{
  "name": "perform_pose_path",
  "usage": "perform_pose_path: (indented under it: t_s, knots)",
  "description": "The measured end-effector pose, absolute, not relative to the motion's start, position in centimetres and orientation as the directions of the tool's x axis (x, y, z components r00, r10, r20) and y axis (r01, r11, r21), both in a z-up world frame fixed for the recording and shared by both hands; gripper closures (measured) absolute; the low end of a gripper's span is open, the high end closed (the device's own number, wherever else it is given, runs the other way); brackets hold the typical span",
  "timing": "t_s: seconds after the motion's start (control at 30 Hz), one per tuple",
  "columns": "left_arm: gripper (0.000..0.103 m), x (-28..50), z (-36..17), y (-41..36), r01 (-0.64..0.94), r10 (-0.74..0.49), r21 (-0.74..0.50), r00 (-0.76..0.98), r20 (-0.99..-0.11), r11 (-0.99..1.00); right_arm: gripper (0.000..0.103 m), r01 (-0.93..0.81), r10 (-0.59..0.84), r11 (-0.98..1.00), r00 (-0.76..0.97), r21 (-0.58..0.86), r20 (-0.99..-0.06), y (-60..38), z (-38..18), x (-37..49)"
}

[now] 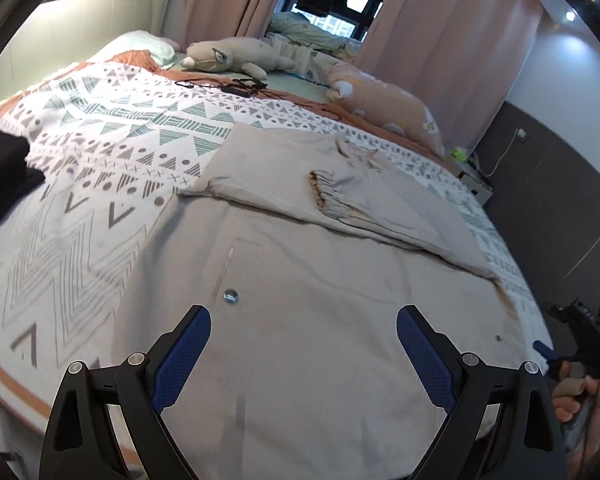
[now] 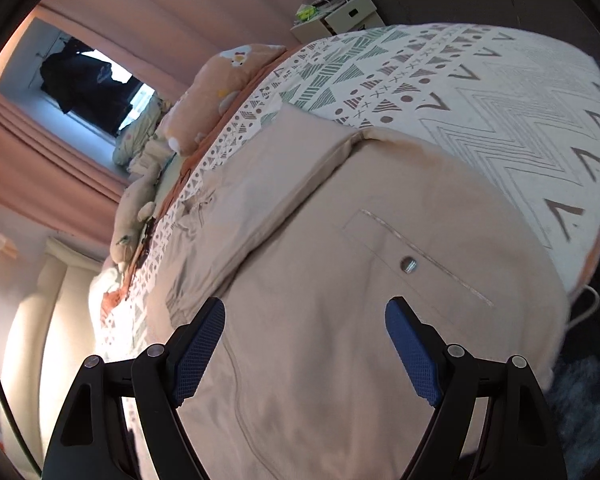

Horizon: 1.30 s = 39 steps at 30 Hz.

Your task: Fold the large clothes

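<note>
The beige jacket (image 1: 300, 280) is lying flat on the patterned bed (image 1: 100, 200), one sleeve (image 1: 340, 196) folded across for tidier folding. The left claw (image 1: 304, 360) and right claw (image 2: 306, 352) are hovering wide open, gripping nothing.

1. We see a patterned bedspread (image 1: 112, 128) covering the bed.
2. We see a grey plush toy (image 1: 228, 56) and a peach cushion (image 1: 384, 100) lying near pink curtains (image 1: 440, 40).
3. A black cable (image 1: 224, 86) lies nearby.
</note>
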<state>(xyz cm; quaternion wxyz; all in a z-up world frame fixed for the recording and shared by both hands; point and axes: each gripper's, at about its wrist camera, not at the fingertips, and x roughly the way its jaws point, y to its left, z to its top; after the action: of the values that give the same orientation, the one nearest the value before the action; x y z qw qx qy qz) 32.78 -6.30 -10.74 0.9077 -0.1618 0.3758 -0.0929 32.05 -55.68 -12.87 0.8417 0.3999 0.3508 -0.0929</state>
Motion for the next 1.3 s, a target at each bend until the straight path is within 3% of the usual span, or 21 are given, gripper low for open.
perform_pose_path:
  t_s: [0.27, 0.87, 1.17, 1.3]
  knots:
    - [0.009, 25.7, -9.6, -4.8, 0.028, -0.317, -0.43, 0.718, -0.619, 0.903, 0.02, 0.33, 0.234, 0.628, 0.784, 0.705, -0.575, -54.2, -12.4, 24.3]
    - [0.008, 15.3, -3.4, 0.8, 0.023, -0.272, -0.409, 0.78, -0.563, 0.912, 0.02, 0.285, 0.179, 0.748, 0.782, 0.599, -0.596, -57.3, -10.8, 14.4]
    - [0.004, 16.4, -7.0, 4.7, -0.055, -0.208, -0.385, 0.767, -0.607, 0.921, 0.02, 0.299, 0.177, 0.769, 0.75, 0.566, -0.637, -60.0, -13.8, 14.1]
    - [0.004, 18.0, -9.6, 5.3, -0.06, -0.236, -0.408, 0.735, -0.635, 0.911, 0.011, 0.353, 0.162, 0.738, 0.735, 0.575, -0.659, -61.6, -16.2, 14.6]
